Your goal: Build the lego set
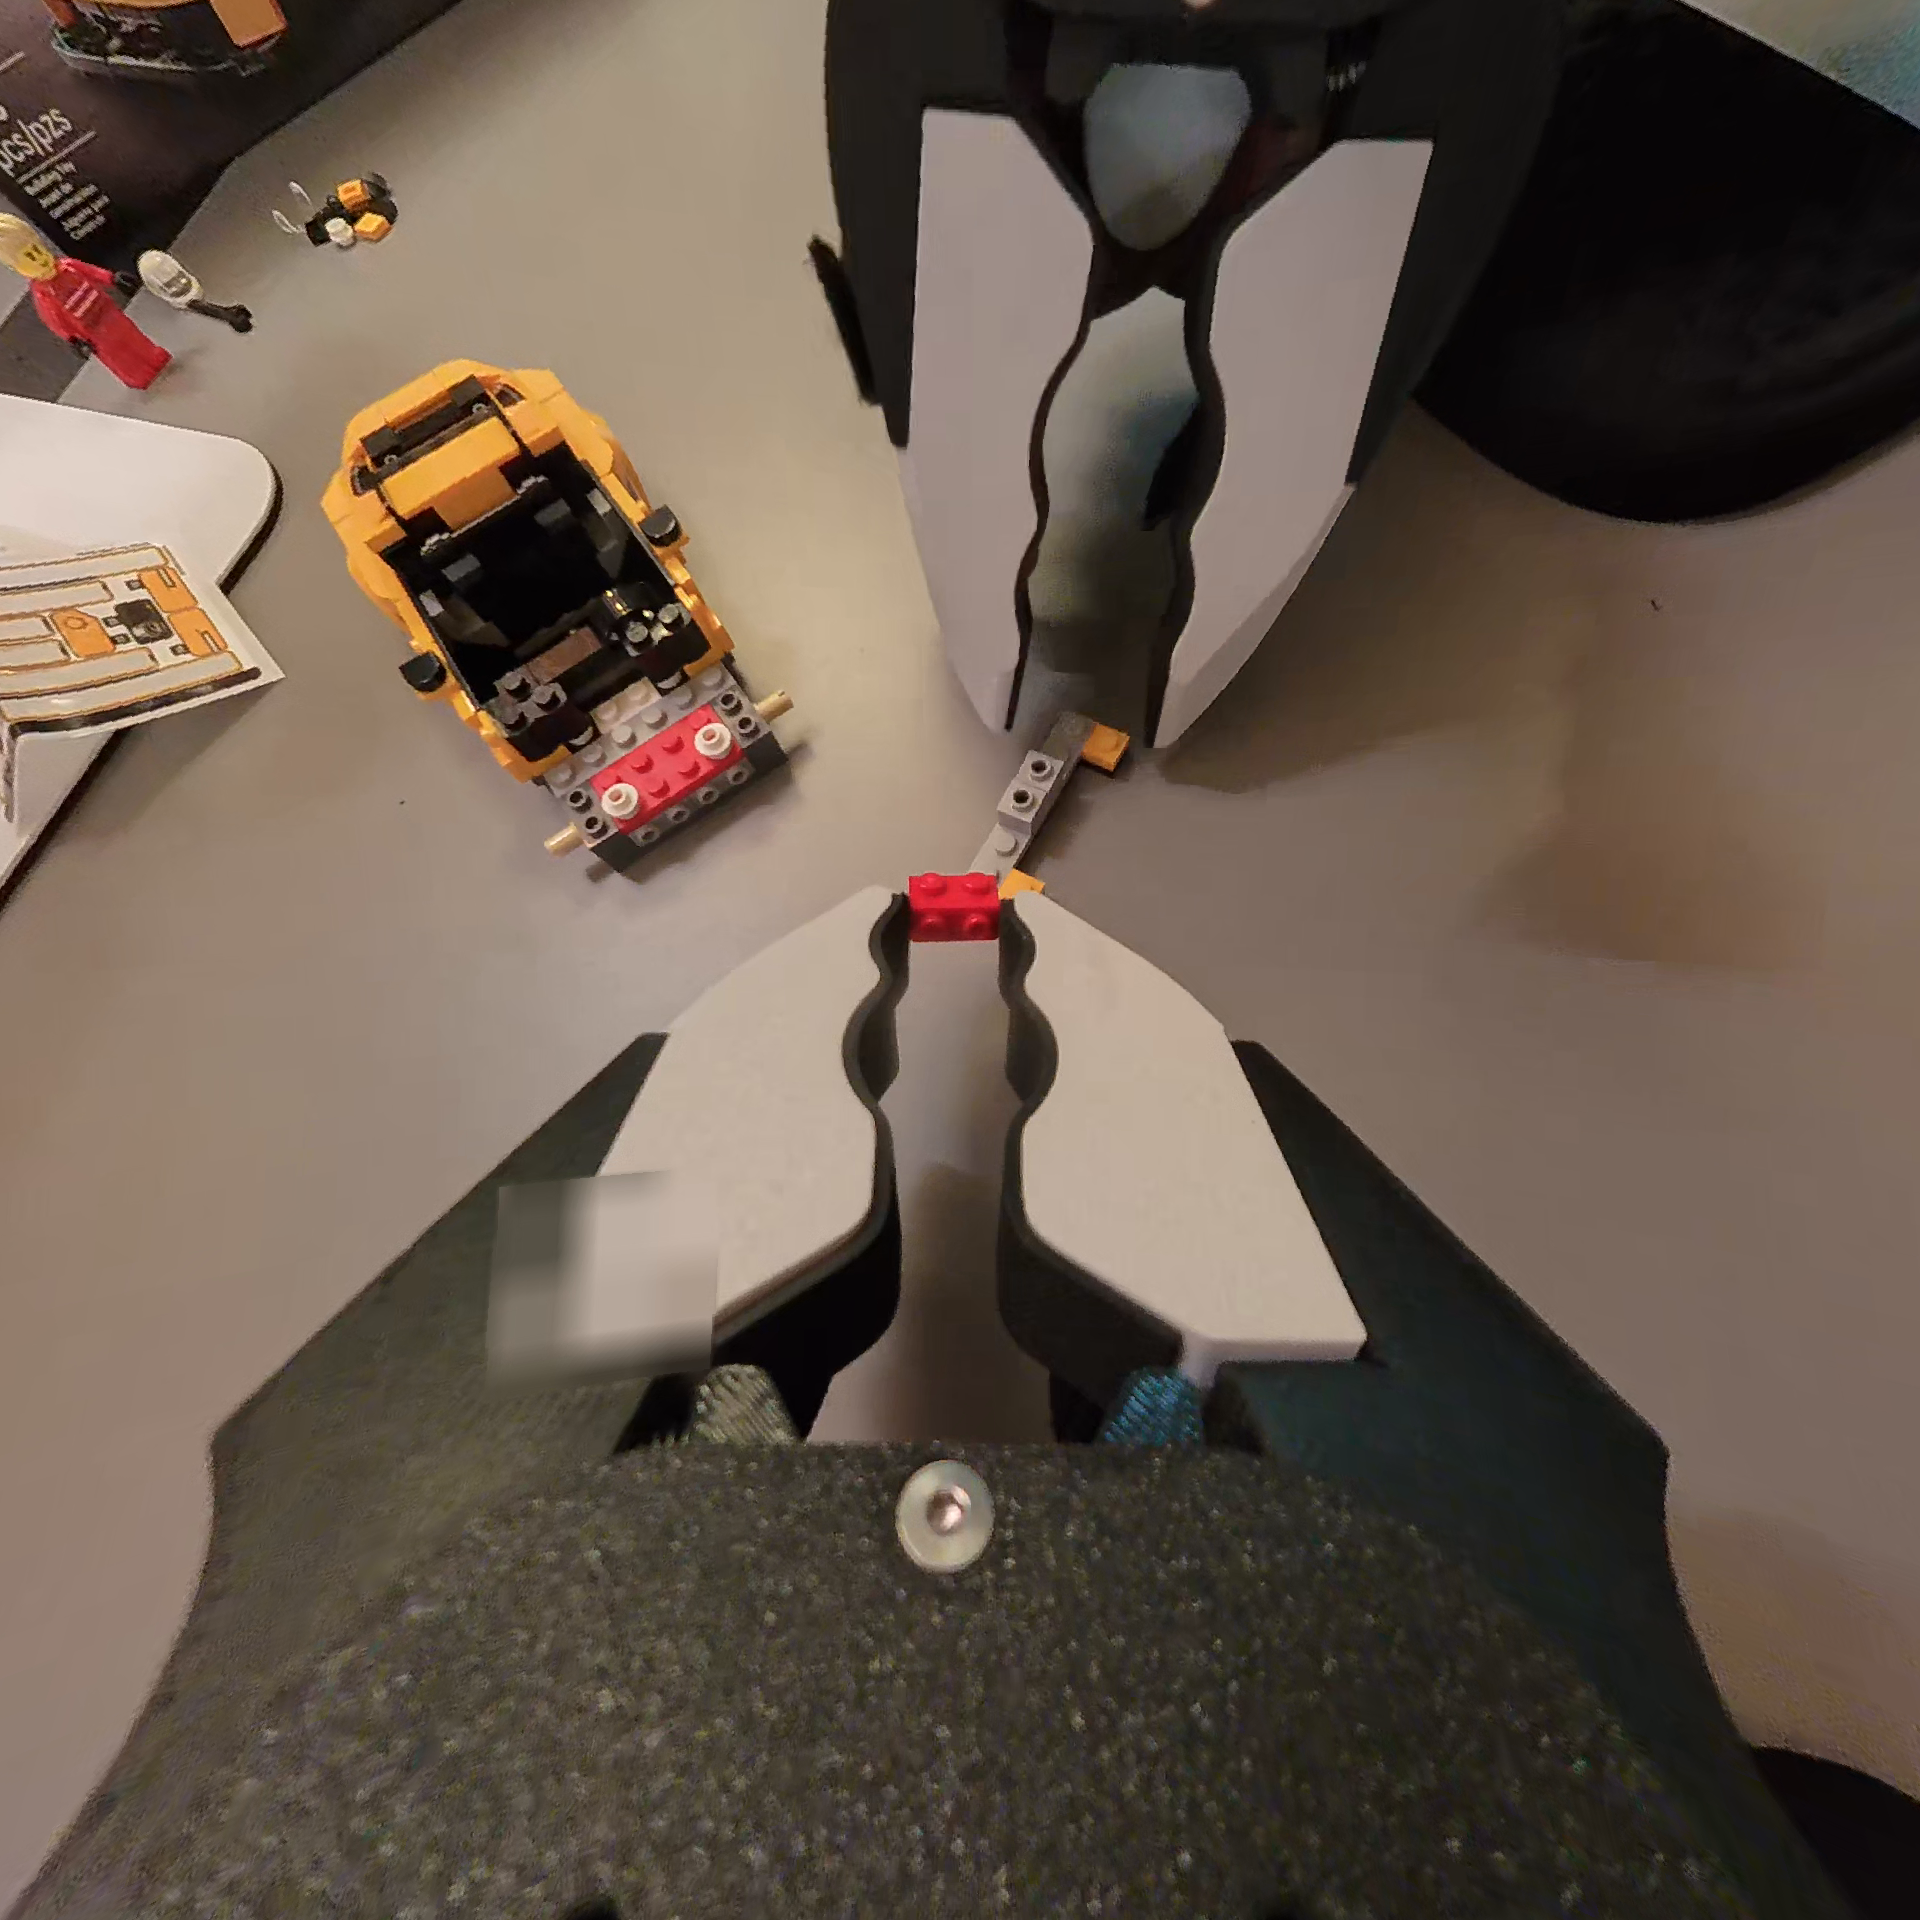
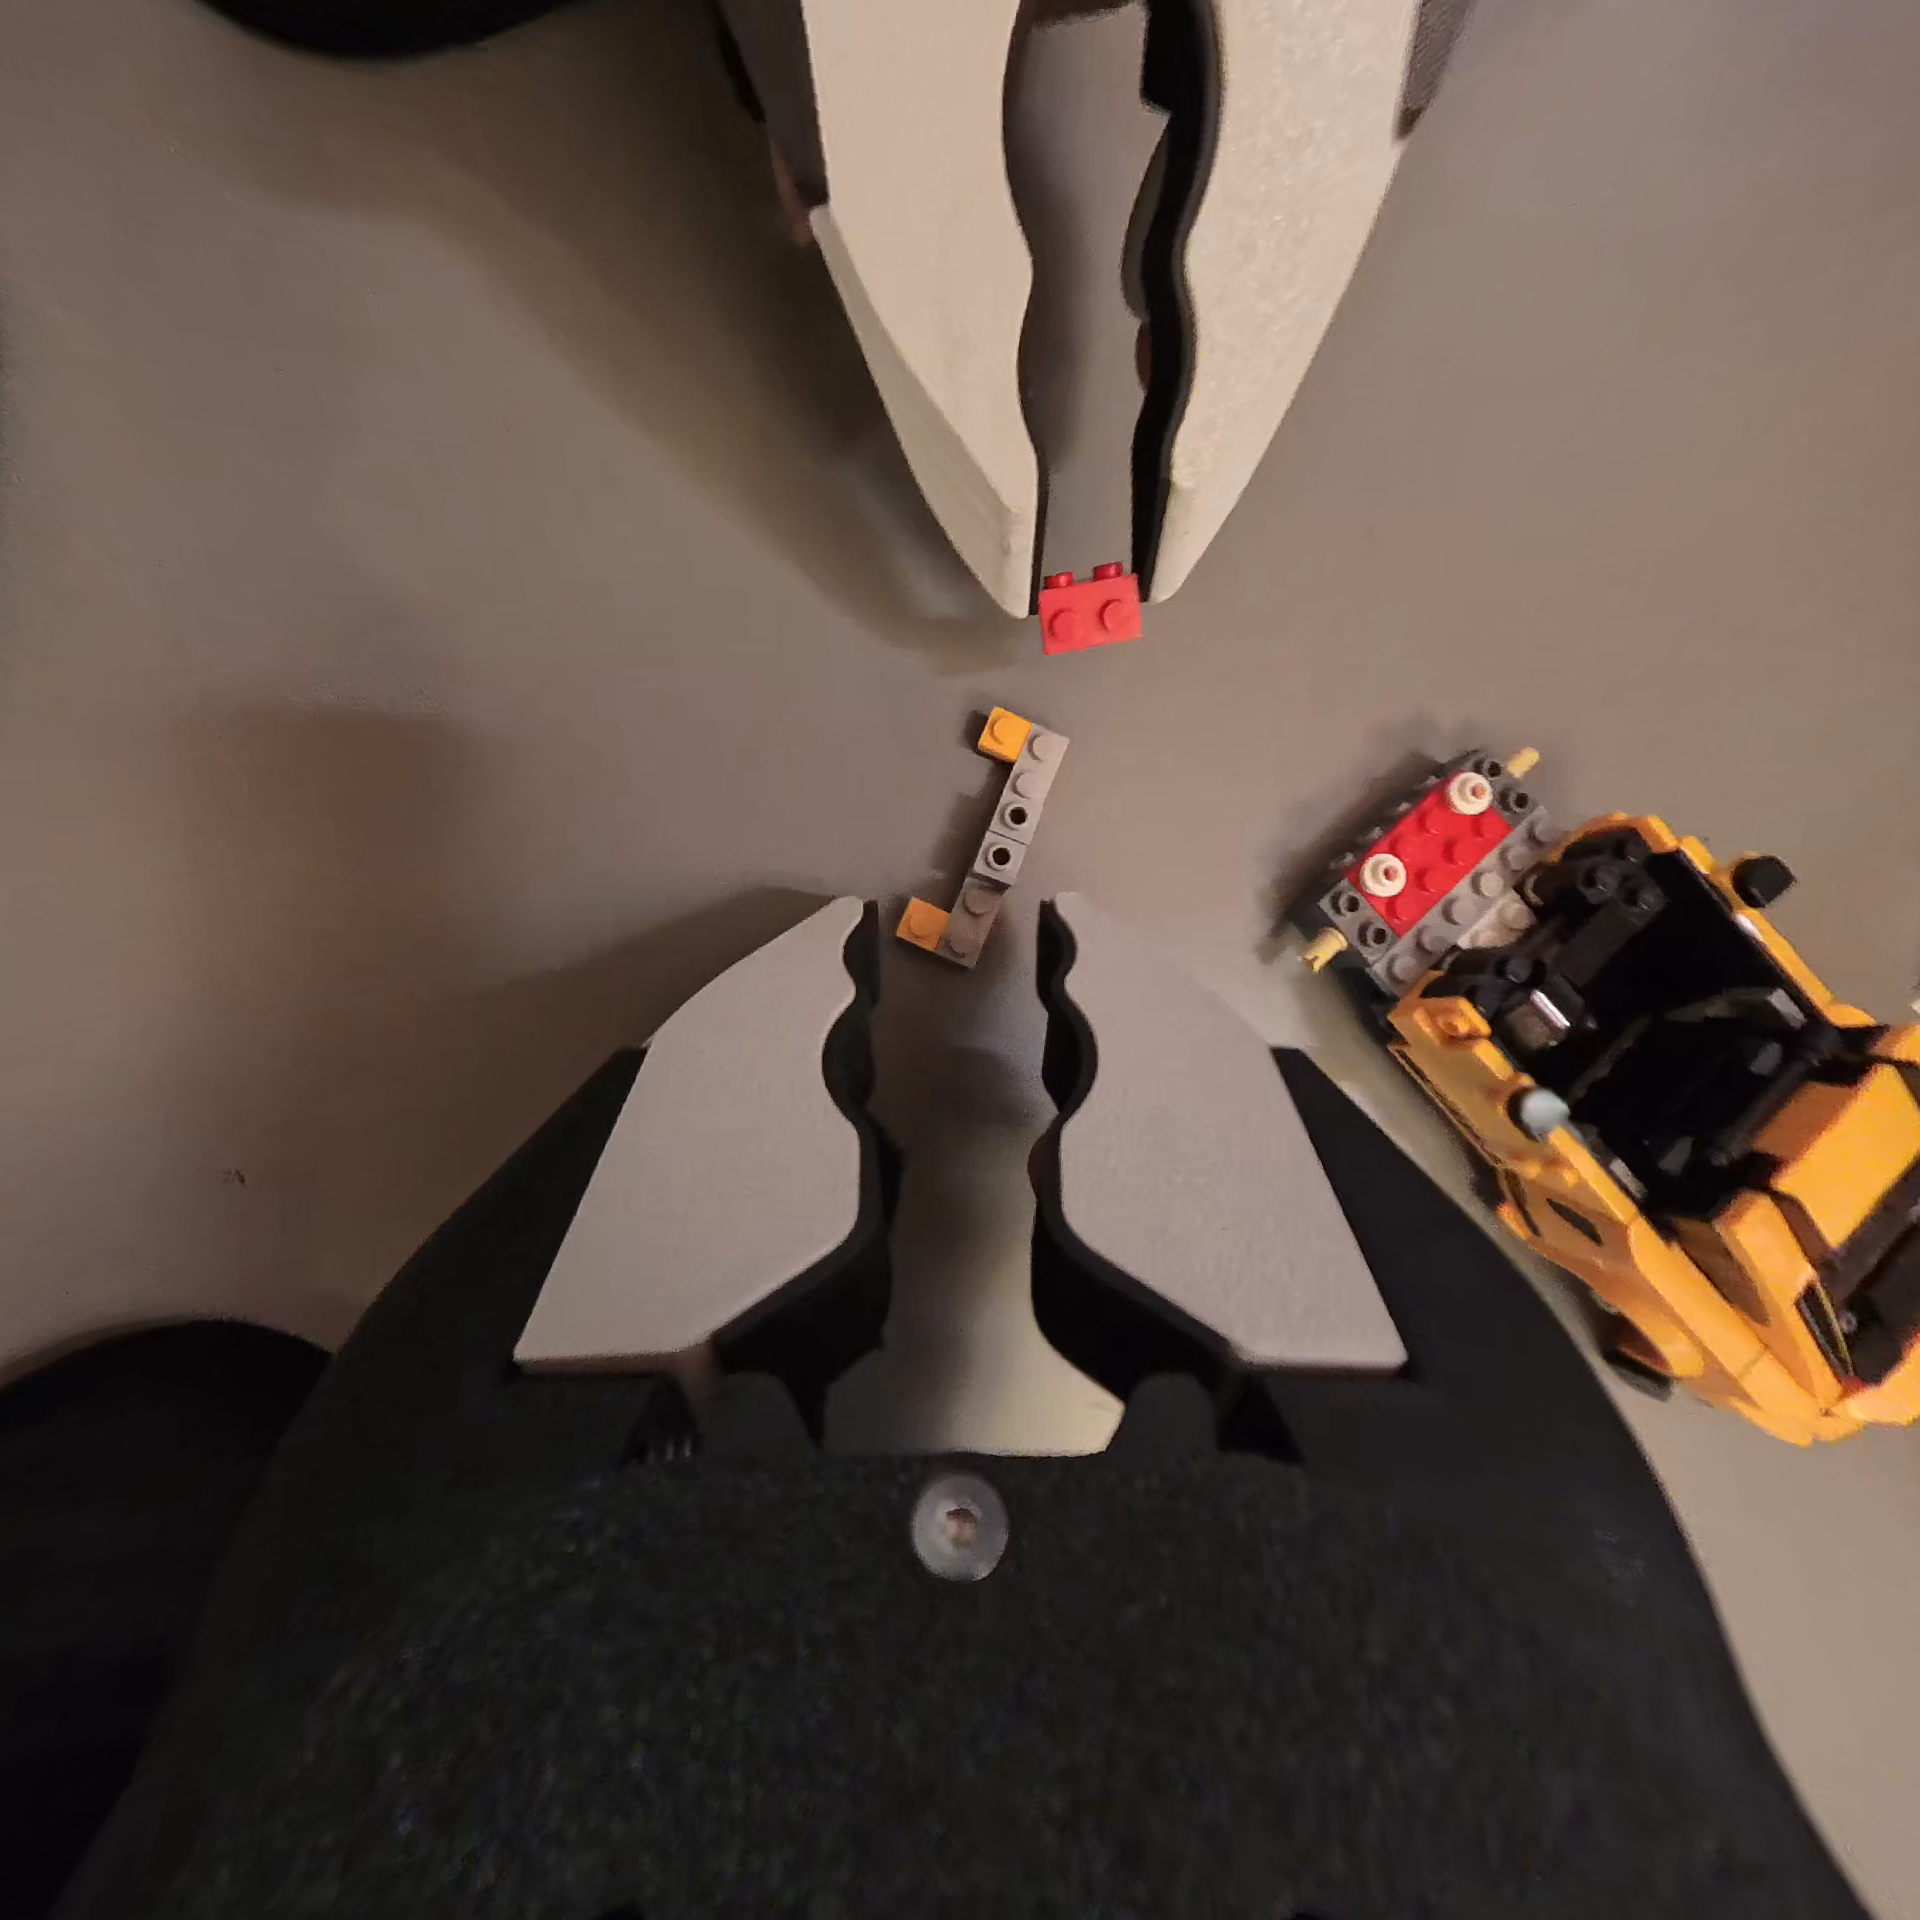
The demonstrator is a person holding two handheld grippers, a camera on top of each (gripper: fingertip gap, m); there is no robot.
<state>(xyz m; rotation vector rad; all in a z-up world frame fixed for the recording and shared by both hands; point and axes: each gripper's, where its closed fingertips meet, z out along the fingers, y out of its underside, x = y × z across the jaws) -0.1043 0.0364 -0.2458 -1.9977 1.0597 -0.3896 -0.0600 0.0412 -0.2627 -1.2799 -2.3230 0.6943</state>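
My left gripper [image 1: 953, 904] is shut on a small red brick [image 1: 953, 907] and holds it just above the grey table. It also shows at the top of the right wrist view [image 2: 1091, 597], with the red brick [image 2: 1089, 621] at its tips. A grey strip with an orange plate at each end [image 2: 997, 831] lies flat between the two grippers. My right gripper [image 2: 956, 914] is open, with its tips on either side of the strip's near end. The strip also shows in the left wrist view [image 1: 1023, 800], below the right gripper [image 1: 1081, 727]. The partly built orange car [image 1: 540, 613] stands beside it.
The car [image 2: 1621, 1091] sits at the right in the right wrist view. In the left wrist view, at far left: a red minifigure [image 1: 88, 312], a sticker sheet [image 1: 104, 623], a dark box [image 1: 125, 104], and a small pile of loose parts [image 1: 353, 208]. The gap from one gripper's tips to the other's is roughly 6 cm.
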